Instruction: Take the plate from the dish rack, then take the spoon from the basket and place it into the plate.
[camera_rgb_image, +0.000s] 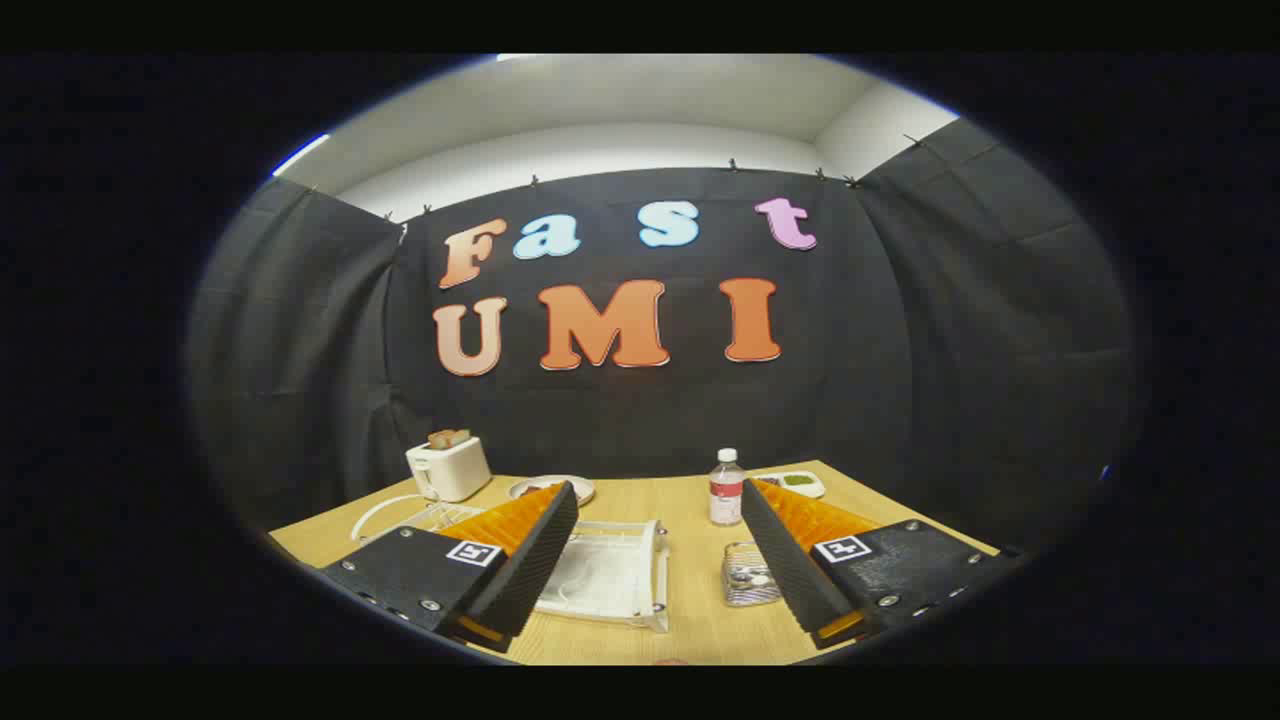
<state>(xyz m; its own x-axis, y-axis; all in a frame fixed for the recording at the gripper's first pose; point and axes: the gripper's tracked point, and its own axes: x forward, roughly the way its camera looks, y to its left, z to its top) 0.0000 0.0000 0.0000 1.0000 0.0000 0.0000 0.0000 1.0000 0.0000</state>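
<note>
Your tongs (660, 500) stand wide apart above the wooden bench (690, 620), with nothing held between the two fingers. Between them, on the bench, lies the white dish rack (610, 575), nearer the left finger; whether a plate sits in it you cannot make out from here. Just inside the right finger stands the small mesh basket (750, 575), with cutlery in it too blurred to pick out the spoon. Beyond the basket, close to the right fingertip, a clear water bottle (727, 488) with a white cap stands upright. Past the left fingertip a round plate (550, 488) rests flat on the bench. Farther left, at the back edge, sits a white toaster (449, 467) with toast poking out of the top, its cord trailing forward. Behind the right fingertip lies a small white tray (800, 482) with something green on it.
</note>
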